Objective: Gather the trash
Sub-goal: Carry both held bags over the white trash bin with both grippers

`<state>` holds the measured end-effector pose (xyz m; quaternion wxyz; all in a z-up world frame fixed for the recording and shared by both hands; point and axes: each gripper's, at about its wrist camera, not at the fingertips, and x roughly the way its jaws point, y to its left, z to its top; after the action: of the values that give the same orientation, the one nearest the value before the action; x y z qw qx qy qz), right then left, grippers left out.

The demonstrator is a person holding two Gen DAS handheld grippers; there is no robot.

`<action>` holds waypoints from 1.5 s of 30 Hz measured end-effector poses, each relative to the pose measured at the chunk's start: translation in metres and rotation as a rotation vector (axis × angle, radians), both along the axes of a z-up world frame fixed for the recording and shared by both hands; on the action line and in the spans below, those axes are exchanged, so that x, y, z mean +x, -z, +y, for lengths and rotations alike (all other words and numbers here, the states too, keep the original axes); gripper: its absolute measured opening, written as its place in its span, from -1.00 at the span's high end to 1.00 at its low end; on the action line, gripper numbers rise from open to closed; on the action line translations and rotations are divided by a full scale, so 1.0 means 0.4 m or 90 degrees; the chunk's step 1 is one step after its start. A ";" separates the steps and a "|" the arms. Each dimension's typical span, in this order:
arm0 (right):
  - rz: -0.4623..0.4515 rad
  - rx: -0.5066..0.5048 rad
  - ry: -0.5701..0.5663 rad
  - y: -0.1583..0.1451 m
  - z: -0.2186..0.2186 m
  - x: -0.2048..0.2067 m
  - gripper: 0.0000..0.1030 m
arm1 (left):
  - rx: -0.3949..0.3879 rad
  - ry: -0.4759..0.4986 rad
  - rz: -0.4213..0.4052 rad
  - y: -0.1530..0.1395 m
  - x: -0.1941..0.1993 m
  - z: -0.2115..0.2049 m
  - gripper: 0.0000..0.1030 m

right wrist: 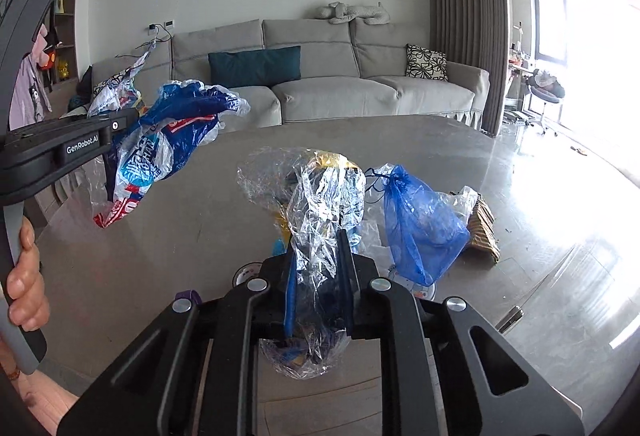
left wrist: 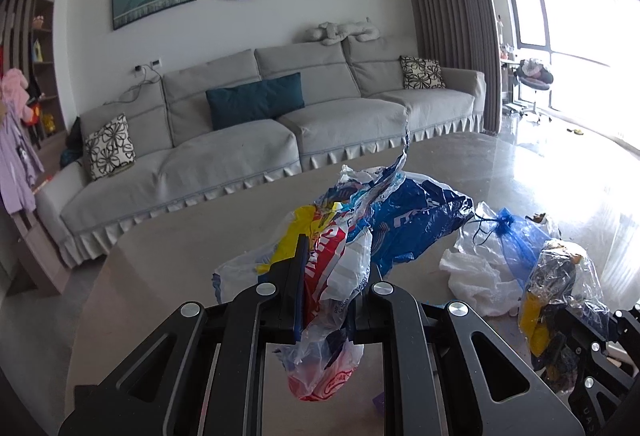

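Note:
My left gripper (left wrist: 334, 268) is shut on a crumpled plastic bag (left wrist: 360, 220) printed in blue, white, red and yellow, held above the grey table (left wrist: 180, 236). The same bag (right wrist: 168, 140) hangs from the left gripper in the right wrist view. My right gripper (right wrist: 318, 256) is shut on a crumpled clear plastic wrapper (right wrist: 316, 196) with yellow and dark parts; that wrapper also shows at the right of the left wrist view (left wrist: 556, 288). A blue mesh drawstring pouch (right wrist: 420, 220) lies on the table right of the wrapper, over clear and white plastic (left wrist: 476, 272).
A striped brown paper piece (right wrist: 484, 224) lies behind the blue pouch. Small printed round items (right wrist: 420, 288) lie near my right gripper. A grey sofa (left wrist: 248, 132) with cushions stands beyond the table. A bright window (left wrist: 580, 36) and glossy floor are at the right.

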<state>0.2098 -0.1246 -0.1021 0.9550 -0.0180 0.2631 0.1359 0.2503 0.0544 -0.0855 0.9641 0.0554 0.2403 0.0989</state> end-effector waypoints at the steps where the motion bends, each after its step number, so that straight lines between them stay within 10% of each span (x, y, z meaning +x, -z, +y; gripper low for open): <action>1: -0.006 -0.002 0.005 -0.009 -0.008 -0.007 0.65 | 0.002 0.002 -0.002 -0.003 -0.002 -0.006 0.69; 19: -0.029 -0.058 0.197 -0.065 -0.294 -0.186 0.65 | -0.036 0.162 -0.009 -0.030 -0.083 -0.259 0.69; 45: 0.011 -0.046 0.474 0.084 -0.614 -0.394 0.64 | 0.007 0.505 0.183 0.221 -0.245 -0.798 0.68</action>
<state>0.0523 -0.3700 -0.1357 0.9355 0.0465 0.2640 -0.2302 0.1522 -0.2649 -0.1738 0.8839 0.1619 0.3319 -0.2871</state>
